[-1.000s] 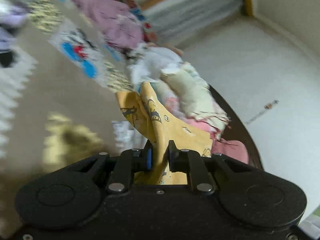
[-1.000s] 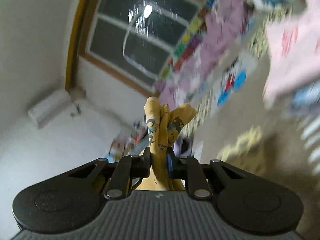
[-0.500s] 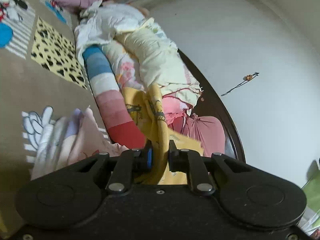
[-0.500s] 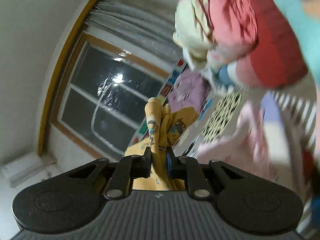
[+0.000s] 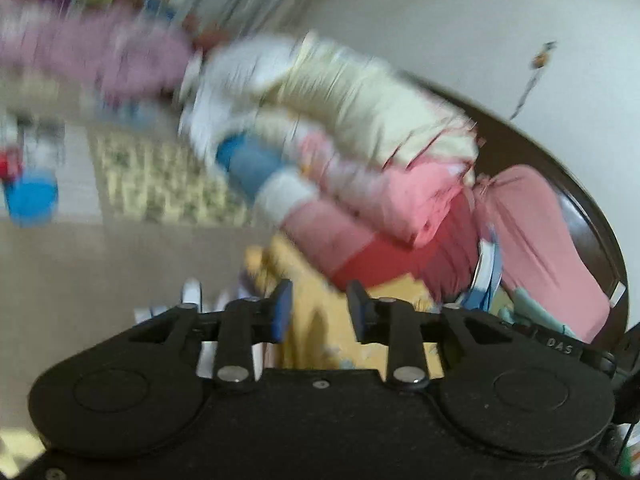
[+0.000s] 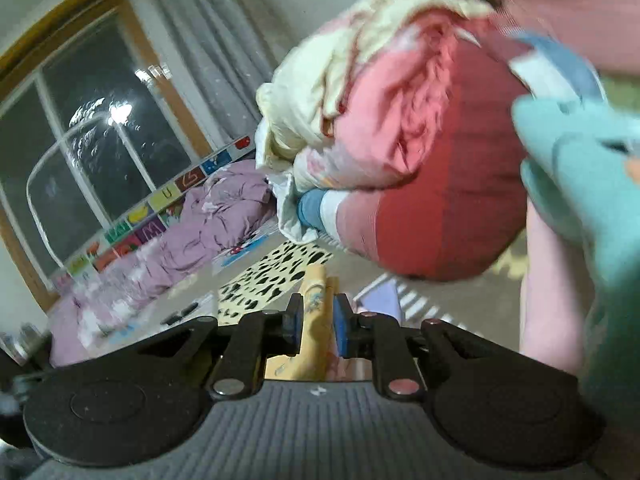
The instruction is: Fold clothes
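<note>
basically the clothes pile (image 5: pixel 360 152) sits heaped on the bed (image 5: pixel 100 272), probably staged within reach. yellow printed garment (image 5: pixel 304 280) lies low just in front of it, under the left view, likely laid flat for folding. left gripper (image 5: pixel 320 306) is spread, cloth below the gap, nothing pinched. right gripper (image 6: pixel 318 322) is pinching a bunched edge of the yellow garment, so one side is free while the other is held.

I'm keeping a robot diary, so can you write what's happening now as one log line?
left gripper: open, over yellow garment | right gripper: shut on yellow garment | clothes pile: unfolded, ahead | step: releasing
</note>
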Available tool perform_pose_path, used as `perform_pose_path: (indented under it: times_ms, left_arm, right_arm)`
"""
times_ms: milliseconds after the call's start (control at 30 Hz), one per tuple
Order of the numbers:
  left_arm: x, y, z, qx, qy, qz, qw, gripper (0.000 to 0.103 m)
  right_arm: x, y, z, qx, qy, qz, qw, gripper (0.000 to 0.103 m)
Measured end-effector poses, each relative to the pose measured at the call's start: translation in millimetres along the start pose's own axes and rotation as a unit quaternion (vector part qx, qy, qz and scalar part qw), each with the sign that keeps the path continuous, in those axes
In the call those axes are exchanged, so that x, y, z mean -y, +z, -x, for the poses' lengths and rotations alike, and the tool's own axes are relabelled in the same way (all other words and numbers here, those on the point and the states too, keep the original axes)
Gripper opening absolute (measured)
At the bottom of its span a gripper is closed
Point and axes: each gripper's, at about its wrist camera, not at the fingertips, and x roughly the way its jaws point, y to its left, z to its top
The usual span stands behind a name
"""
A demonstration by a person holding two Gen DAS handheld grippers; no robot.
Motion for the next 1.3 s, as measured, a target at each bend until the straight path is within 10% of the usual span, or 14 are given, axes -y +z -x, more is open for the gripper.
perform_pose_path:
  times_ms: [267,467,567,667,1100,1300]
  left_arm:
    - [14.0,-23.2,-47.0,-0.042,0.022,-0.124,0.9911,0.03]
    - [-1.9,-38.2,-69.9,-0.087,0.029,-0.124,0.988,0.031]
    - [7.4,-34.2,-52.4,-0.074,0.038,-0.12,0.9893,0.042]
    - [18.1,-36.8,-16.5,-0.068,0.065,-0.1,0.9906,0.084]
    - [61.8,-66.6,151.0,-0.101,0.261,-0.009,0.9601,0.103]
    - [114.7,-62.8,184.4,-0.11,0.251,-0.063,0.9597,0.103]
  right_arm:
    - [-48.3,-28.3,-20.8,-0.013,0.03,0.184,0.982,0.026]
    - [-27.3,-42.5,-34.0,-0.067,0.006,0.142,0.988,0.028]
    - [-27.9,-48.2,-27.7,-0.057,0.003,0.137,0.989,0.028]
    - [-35.1,-50.2,-8.8,-0.032,0.009,0.126,0.992,0.04]
    - [-56.5,-53.4,79.5,-0.09,0.098,0.018,0.991,0.091]
    - [-72.3,-67.9,142.3,-0.131,0.088,0.002,0.987,0.103]
